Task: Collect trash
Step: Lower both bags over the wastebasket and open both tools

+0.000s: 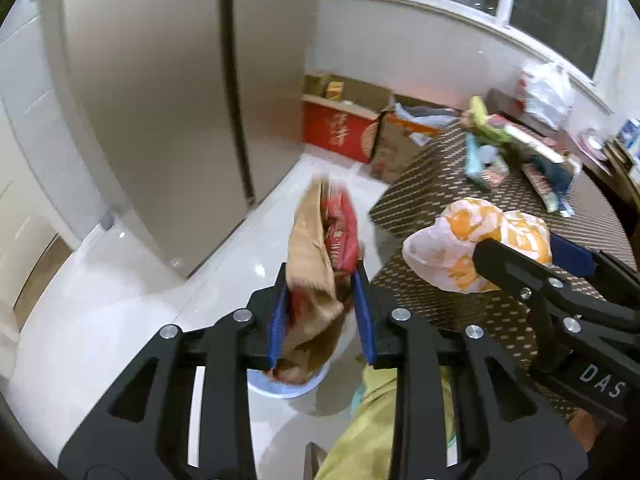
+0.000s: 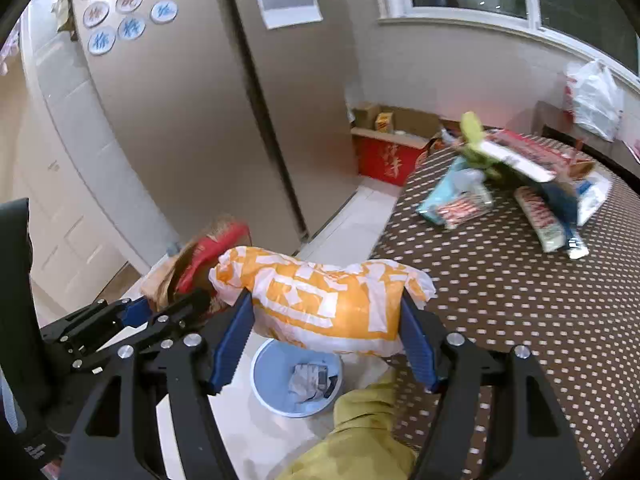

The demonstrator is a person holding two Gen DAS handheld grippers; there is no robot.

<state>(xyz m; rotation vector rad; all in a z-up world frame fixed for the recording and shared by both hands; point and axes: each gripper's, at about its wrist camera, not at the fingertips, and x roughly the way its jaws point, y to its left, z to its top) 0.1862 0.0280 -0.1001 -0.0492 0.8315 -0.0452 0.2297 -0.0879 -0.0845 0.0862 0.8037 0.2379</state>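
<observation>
From the left wrist, the left claw (image 1: 323, 312) is clenched on a brown and red wrapper (image 1: 320, 264), whose long axis runs away from the camera, above the pale blue bin (image 1: 288, 388) on the floor. The dotted tabletop (image 1: 500, 312) edge lies just to its right.

From the right wrist, the right claw (image 2: 326, 338) is grasping an orange-and-white bag (image 2: 324, 296), long axis crosswise between the pads, over the bin (image 2: 272, 364), which holds crumpled scraps (image 2: 314, 378). More packets (image 2: 520, 184) sit farther along the tabletop (image 2: 520, 300).
</observation>
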